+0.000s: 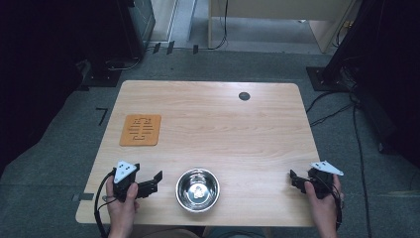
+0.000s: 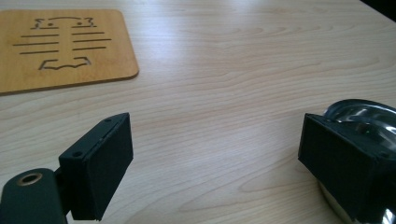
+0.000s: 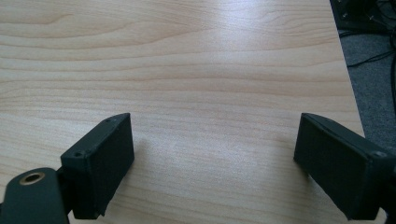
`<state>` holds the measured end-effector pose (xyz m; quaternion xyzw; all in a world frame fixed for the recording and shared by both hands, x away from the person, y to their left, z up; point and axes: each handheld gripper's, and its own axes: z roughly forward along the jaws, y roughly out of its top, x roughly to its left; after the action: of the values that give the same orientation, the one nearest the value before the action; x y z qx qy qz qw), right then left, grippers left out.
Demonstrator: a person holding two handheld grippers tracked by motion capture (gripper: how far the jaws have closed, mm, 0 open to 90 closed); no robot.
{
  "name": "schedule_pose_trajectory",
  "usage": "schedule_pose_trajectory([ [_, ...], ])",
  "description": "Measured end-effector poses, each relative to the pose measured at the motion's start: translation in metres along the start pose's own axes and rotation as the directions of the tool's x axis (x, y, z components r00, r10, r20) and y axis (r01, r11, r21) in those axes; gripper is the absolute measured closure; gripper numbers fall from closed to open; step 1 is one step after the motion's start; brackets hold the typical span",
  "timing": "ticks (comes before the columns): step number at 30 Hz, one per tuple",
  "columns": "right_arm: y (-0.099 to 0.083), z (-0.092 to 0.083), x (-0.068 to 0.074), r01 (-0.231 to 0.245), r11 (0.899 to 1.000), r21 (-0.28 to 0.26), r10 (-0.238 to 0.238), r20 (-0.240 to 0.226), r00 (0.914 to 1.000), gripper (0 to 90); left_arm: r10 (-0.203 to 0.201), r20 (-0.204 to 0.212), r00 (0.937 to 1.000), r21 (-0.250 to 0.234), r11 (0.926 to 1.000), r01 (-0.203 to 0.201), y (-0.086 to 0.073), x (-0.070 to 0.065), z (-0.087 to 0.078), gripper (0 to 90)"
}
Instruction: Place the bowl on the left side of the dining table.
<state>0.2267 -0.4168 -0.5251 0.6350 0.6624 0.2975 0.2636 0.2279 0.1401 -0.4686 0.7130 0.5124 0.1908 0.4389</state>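
Observation:
A shiny steel bowl (image 1: 197, 189) stands near the table's front edge, in the middle; its rim (image 2: 362, 112) peeks out behind one jaw in the left gripper view. My left gripper (image 1: 152, 183) rests just left of the bowl, held by a hand, open with nothing between its jaws (image 2: 215, 140). An orange wooden mat (image 1: 141, 130) with cut-out slots lies flat at the left (image 2: 60, 46). At the front right, my right gripper (image 1: 295, 181) is held low over bare wood, open and empty (image 3: 212, 135).
The light wooden table (image 1: 223, 124) has a small black grommet (image 1: 244, 96) at the back right. The table's right edge (image 3: 348, 74) is close to my right gripper, with grey carpet and cables beyond. Dark equipment stands around the table.

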Motion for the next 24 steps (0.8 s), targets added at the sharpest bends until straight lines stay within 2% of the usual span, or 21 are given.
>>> schedule_pose_trajectory([
  [24, 0.000, 0.000, 0.000, 0.000, 1.000, 0.000, 0.000, 0.000, 1.0000, 11.5, 0.024, 0.069, 0.9973, 0.006, 0.9997, -0.025, -0.001, -0.025, 0.004, 10.1],
])
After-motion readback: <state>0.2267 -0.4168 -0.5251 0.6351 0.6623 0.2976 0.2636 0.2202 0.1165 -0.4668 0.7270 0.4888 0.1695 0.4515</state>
